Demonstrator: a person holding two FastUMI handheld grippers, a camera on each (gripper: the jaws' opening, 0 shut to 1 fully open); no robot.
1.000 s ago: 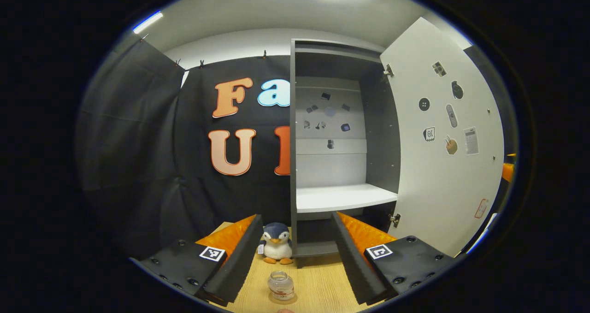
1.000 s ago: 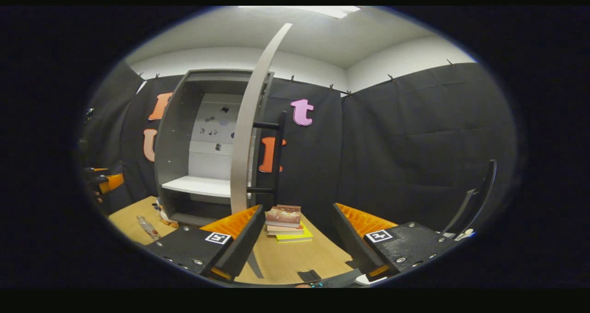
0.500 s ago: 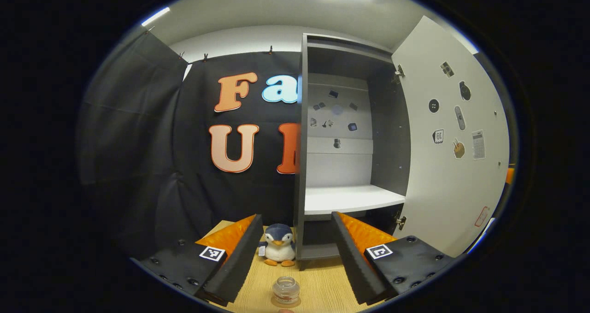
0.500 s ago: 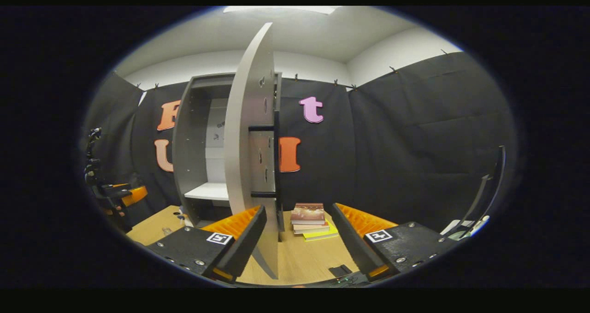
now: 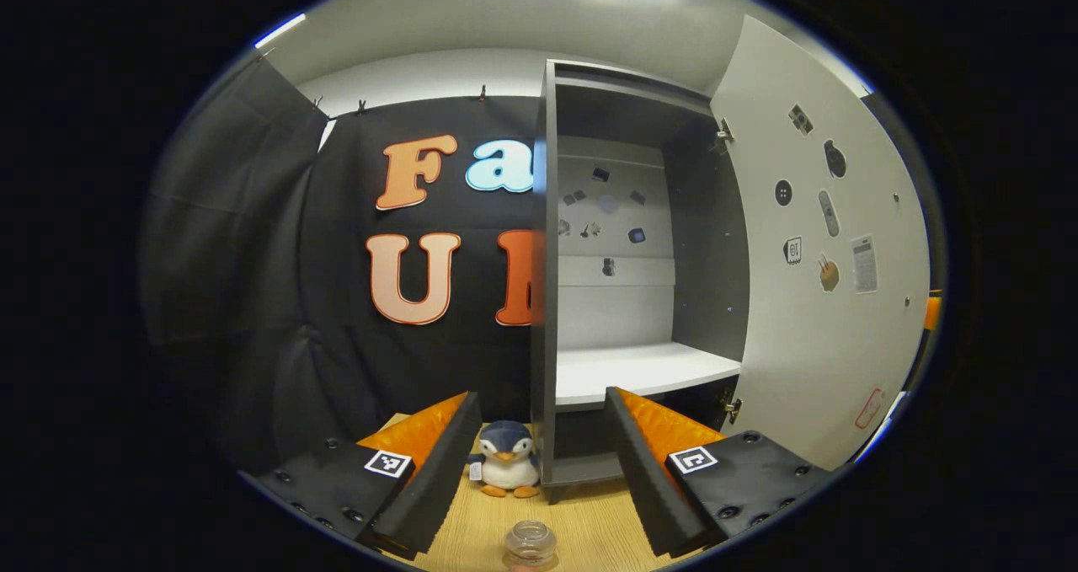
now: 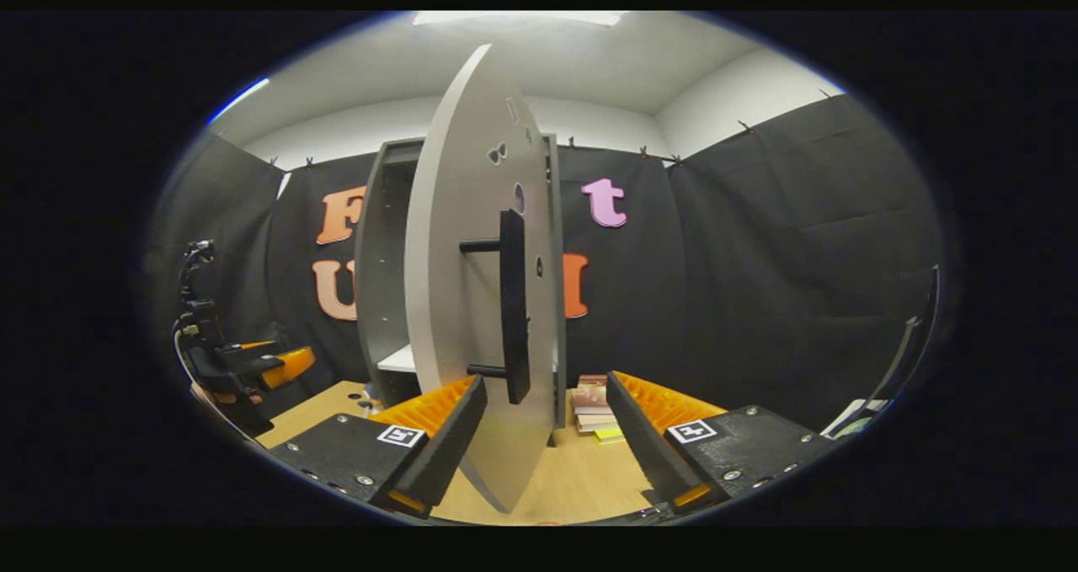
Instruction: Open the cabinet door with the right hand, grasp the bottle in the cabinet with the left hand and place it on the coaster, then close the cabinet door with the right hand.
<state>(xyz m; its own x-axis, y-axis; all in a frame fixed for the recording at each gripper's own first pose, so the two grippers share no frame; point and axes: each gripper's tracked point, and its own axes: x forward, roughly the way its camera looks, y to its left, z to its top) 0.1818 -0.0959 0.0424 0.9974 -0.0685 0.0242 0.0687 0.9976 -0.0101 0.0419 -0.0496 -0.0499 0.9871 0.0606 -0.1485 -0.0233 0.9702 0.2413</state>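
Small clear bottle (image 5: 530,544) stands upright, seemingly on a coaster.

Right gripper (image 6: 539,437) fingers spread, empty; cabinet door (image 6: 472,302) ajar ahead, handle (image 6: 512,307) between them.

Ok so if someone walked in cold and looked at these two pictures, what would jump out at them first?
Probably the tall grey cabinet standing open, its white shelf bare, with the pale cabinet door swung out edge-on and its dark bar handle just ahead of the open right gripper. Next, the small plush penguin on the wooden table by the cabinet's foot, and the clear bottle in front of it, below the open left gripper.
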